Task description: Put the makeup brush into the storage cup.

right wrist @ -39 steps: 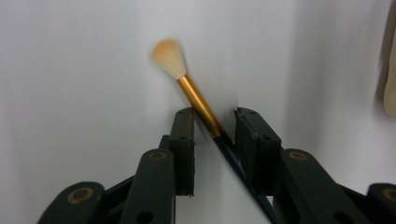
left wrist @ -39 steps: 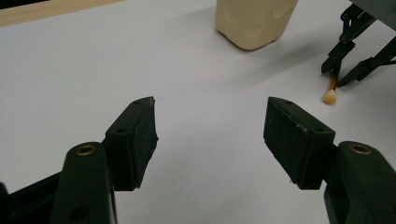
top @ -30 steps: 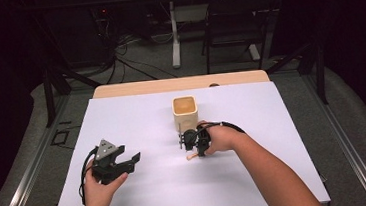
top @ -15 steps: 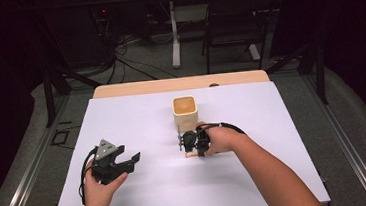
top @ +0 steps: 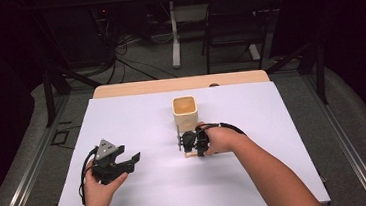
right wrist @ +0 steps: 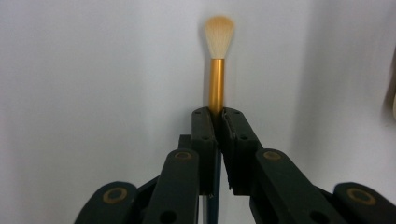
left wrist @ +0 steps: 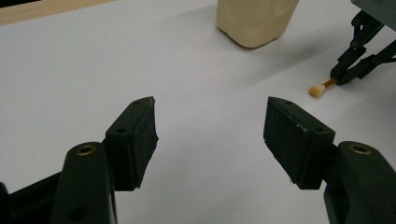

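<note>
Jaws of right gripper [right wrist: 215, 122] clamping brush [right wrist: 217, 56]

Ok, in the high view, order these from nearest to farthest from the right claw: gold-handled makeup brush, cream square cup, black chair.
1. Gold-handled makeup brush, gripped in the right claw.
2. Cream square cup, just beyond on the table.
3. Black chair, behind the table.

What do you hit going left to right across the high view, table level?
left gripper, jaws open → brush, clamped in the right gripper → right hand. Cream cup left out: it sits above the brush.
</note>
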Tool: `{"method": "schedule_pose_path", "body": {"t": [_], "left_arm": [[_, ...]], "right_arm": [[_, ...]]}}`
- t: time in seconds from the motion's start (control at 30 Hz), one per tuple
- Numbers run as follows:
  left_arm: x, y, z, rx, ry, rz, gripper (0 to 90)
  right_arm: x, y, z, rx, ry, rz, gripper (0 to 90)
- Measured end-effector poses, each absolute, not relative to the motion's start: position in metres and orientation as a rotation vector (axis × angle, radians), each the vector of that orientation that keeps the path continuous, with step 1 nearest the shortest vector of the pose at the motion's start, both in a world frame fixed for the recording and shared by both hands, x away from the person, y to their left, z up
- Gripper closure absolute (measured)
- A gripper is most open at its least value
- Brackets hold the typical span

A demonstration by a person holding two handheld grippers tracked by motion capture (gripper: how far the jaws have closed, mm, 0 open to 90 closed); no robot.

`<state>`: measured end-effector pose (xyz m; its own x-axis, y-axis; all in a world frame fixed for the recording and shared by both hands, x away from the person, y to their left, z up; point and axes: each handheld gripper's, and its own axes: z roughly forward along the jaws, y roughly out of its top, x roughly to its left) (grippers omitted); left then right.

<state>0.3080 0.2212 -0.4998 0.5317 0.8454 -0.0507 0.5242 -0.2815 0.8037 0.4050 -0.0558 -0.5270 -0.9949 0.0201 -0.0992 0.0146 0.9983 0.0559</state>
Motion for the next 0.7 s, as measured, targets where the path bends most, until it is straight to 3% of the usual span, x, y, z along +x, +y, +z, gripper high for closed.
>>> {"method": "schedule_pose_path", "body": {"t": [0.7], "left_arm": [[0.308,0.220,-0.500,1.953,1.112,0.506,34.6]], "right_arm": [[0.404,-0.061,-0.501,0.173,3.019,0.264,83.8]]}}
